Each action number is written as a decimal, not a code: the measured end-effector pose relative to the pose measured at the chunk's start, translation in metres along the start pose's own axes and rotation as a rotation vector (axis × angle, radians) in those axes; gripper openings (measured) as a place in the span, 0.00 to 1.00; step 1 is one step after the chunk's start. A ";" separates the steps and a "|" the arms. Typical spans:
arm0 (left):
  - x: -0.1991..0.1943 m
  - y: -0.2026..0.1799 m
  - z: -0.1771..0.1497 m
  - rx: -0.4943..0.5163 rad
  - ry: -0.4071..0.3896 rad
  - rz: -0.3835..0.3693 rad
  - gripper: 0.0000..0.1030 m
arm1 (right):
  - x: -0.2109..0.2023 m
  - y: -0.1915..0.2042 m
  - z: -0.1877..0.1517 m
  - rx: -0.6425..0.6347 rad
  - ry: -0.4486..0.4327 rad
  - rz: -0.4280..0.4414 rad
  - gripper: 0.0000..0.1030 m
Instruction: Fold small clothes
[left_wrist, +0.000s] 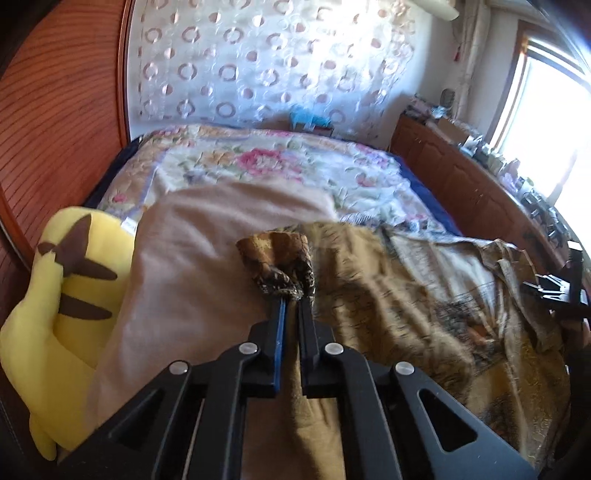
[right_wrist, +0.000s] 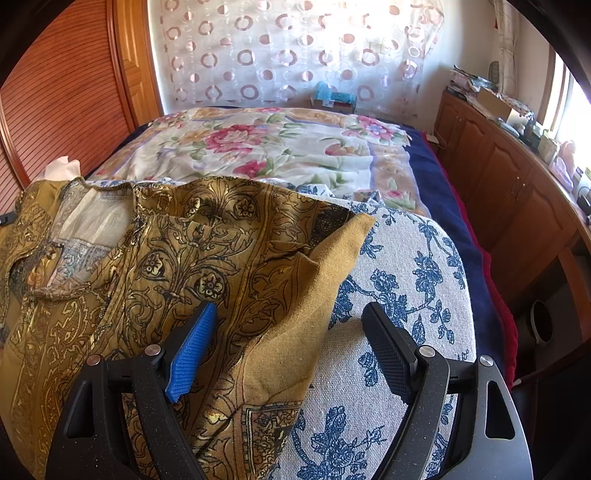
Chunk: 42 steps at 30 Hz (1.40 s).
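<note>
A mustard-gold patterned garment (left_wrist: 399, 295) lies spread on the bed. My left gripper (left_wrist: 291, 295) is shut on one bunched edge of it (left_wrist: 280, 258) and holds that edge lifted above a beige pillow. In the right wrist view the same garment (right_wrist: 177, 258) lies flat with a folded-over corner (right_wrist: 343, 236) resting on a blue-floral cushion. My right gripper (right_wrist: 291, 325) is open and empty just above that corner, the blue pad (right_wrist: 192, 347) over the cloth and the black pad (right_wrist: 388, 354) over the cushion. The right gripper also shows at the right edge of the left wrist view (left_wrist: 554, 291).
A yellow plush toy (left_wrist: 62, 306) lies at the left by the beige pillow (left_wrist: 192, 266). A blue-floral cushion (right_wrist: 406, 280) lies under the garment's right side. A floral bedspread (right_wrist: 277, 147) covers the bed behind. Wooden cabinets (right_wrist: 509, 192) line the right; a wooden headboard (left_wrist: 55, 129) stands left.
</note>
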<state>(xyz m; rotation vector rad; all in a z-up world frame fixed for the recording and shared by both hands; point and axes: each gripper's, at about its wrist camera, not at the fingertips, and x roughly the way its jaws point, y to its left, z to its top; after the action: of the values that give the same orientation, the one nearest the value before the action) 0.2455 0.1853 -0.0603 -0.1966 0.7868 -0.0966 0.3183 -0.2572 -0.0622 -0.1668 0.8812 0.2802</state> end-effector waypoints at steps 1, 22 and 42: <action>-0.004 -0.004 0.002 0.015 -0.014 0.000 0.01 | 0.000 0.000 0.000 0.000 0.000 0.000 0.80; -0.084 -0.064 -0.008 0.107 -0.177 -0.110 0.00 | -0.023 0.017 0.006 -0.062 -0.088 0.042 0.04; -0.173 -0.046 -0.097 0.031 -0.275 -0.136 0.00 | -0.169 0.035 -0.049 -0.039 -0.342 0.081 0.03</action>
<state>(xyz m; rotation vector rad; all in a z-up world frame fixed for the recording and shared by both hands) 0.0540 0.1548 0.0026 -0.2290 0.4970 -0.2060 0.1698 -0.2660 0.0372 -0.1151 0.5439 0.3886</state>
